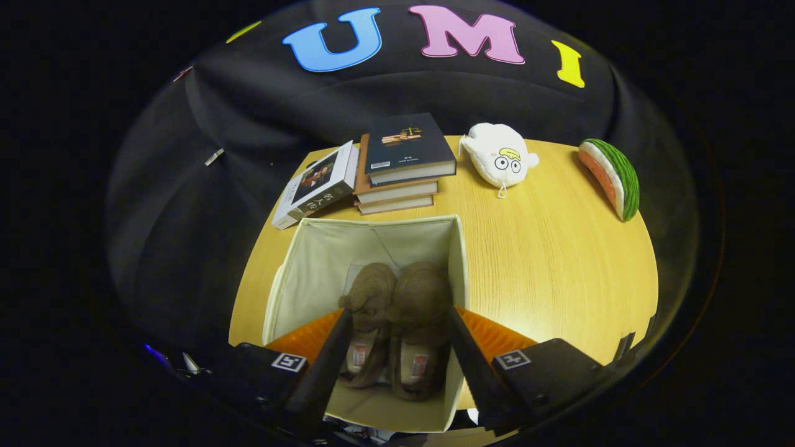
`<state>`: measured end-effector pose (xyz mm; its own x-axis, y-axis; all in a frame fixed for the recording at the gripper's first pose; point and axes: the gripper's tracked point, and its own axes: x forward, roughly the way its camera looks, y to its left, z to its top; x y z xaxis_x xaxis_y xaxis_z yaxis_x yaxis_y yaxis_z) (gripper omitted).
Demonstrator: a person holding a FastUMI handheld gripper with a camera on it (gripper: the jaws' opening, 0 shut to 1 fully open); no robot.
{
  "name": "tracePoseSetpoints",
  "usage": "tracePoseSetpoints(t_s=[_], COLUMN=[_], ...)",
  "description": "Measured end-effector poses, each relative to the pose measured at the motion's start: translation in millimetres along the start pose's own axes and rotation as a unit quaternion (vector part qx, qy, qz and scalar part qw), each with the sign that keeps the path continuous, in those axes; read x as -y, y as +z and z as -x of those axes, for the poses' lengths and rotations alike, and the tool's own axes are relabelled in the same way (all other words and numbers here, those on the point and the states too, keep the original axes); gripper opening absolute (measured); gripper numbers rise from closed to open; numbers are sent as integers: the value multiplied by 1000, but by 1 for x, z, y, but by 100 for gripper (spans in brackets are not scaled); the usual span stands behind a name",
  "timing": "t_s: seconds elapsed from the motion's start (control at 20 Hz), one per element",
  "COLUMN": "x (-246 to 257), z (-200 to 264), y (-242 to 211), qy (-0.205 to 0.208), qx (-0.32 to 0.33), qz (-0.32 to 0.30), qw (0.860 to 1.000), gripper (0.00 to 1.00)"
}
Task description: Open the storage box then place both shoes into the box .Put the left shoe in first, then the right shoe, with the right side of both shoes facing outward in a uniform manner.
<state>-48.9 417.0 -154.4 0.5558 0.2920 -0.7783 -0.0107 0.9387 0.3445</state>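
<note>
A cream fabric storage box [323, 261] stands open on the wooden table [559, 267], right under me. Two brown fuzzy shoes lie side by side on its floor, toes pointing away from me: the left one [371, 288] and the right one [422, 292]. Their insoles with small labels show near me. My gripper [396, 313] hangs over the near part of the box, open wide. Its fingertips [340, 320] flank the pair of shoes without pressing on them.
Beyond the box is a stack of books [404, 161], with another book [317, 183] leaning against its left side. A white plush toy [500, 160] and a watermelon-slice toy [612, 177] lie at the far right of the table.
</note>
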Motion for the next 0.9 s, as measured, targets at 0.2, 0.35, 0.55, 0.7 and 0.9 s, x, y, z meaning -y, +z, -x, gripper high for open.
tracePoseSetpoints(t_s=[0.2,0.35,0.55,0.7,0.9], x=[-2,0,15,37,79], z=[6,11,18,24,40], y=[2,15,35,57,93], qy=[9,15,11,-4,-35], qx=[23,62,97,132,191], qz=[21,40,38,44,57], qw=[999,997,994,990,979], gripper=[98,99,99,99,99])
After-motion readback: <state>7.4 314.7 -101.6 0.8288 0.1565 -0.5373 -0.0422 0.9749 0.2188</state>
